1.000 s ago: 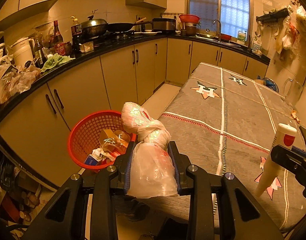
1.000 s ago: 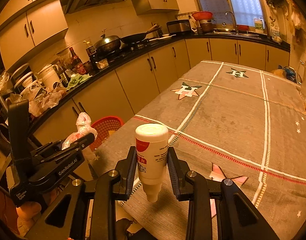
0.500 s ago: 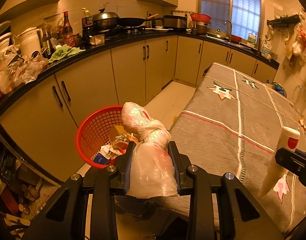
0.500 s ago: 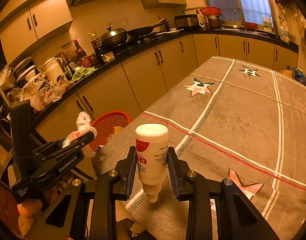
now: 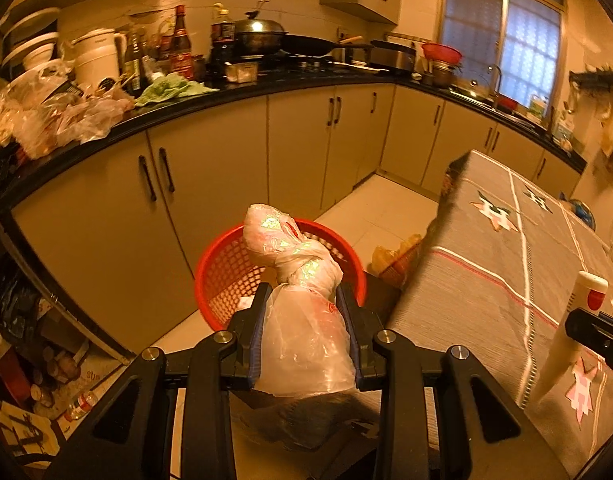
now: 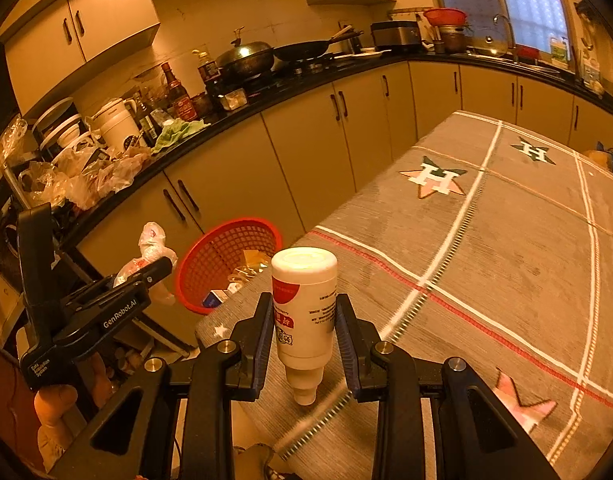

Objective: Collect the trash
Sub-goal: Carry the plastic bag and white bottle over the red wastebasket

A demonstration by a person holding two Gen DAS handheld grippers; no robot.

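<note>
The table, under its grey cloth with stars and stripes, fills the right side of both views. Cabinets below a dark counter curve across the upper half, the counter crowded with bottles, pans and crumpled bags. The red basket stands on the floor at the middle of my left view, just behind the bag I carry; in my right view it sits left of centre, beside the table's near corner, with scraps and a small box inside. My left claw is clenched on a knotted clear plastic bag, its tied top sticking up in front of the basket's rim. My right claw is clamped on a white bottle with a red label, held cap downward over the table's near edge, at lower centre of the frame.
</note>
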